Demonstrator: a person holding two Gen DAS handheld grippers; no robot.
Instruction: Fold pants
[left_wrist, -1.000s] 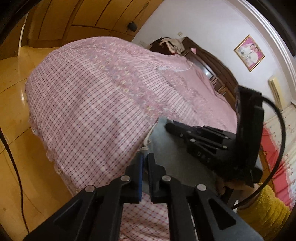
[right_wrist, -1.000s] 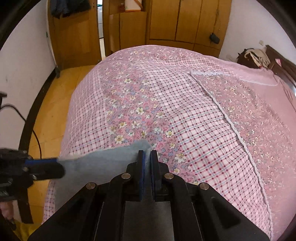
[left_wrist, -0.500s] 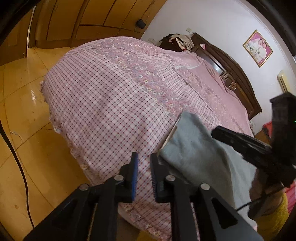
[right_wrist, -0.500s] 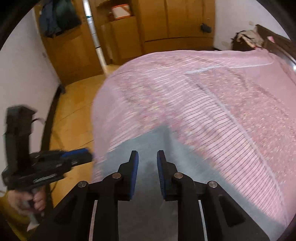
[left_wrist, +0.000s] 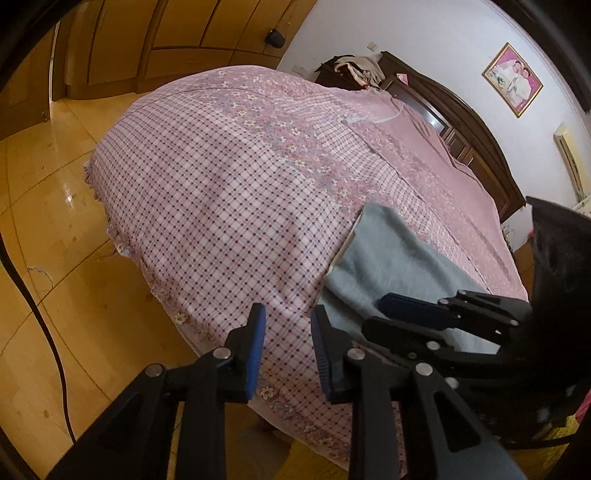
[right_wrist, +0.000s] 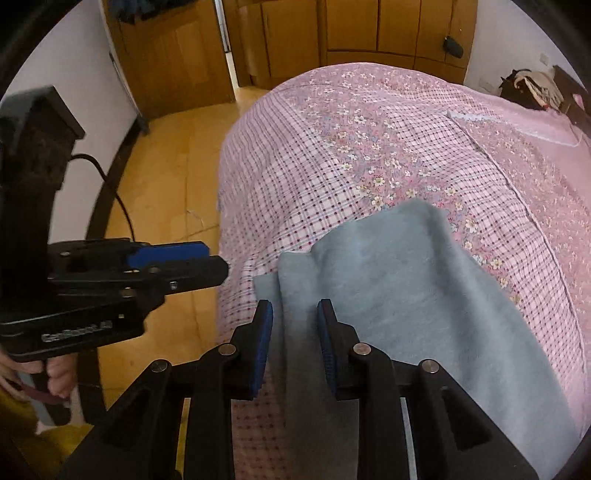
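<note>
Grey-blue pants (right_wrist: 399, 291) lie folded on the near end of the bed, also in the left wrist view (left_wrist: 388, 266). My right gripper (right_wrist: 295, 332) is open just above the pants' near edge, holding nothing. My left gripper (left_wrist: 288, 339) is open and empty over the plaid bedspread, left of the pants. The right gripper (left_wrist: 410, 317) shows in the left wrist view over the pants. The left gripper (right_wrist: 199, 264) shows at the left of the right wrist view, off the bed's edge.
The bed (left_wrist: 229, 177) has a pink plaid and floral cover. Wooden floor (left_wrist: 48, 229) lies to the left, wardrobes (right_wrist: 369, 29) beyond. A dark headboard (left_wrist: 461, 122) and a pile of clothes (left_wrist: 354, 66) are at the far end. A black cable (left_wrist: 33, 314) hangs at left.
Both grippers were shut on the pants' edge a second ago. Both have opened and let go; the pants now lie on the bed, and both grippers have drawn back.
</note>
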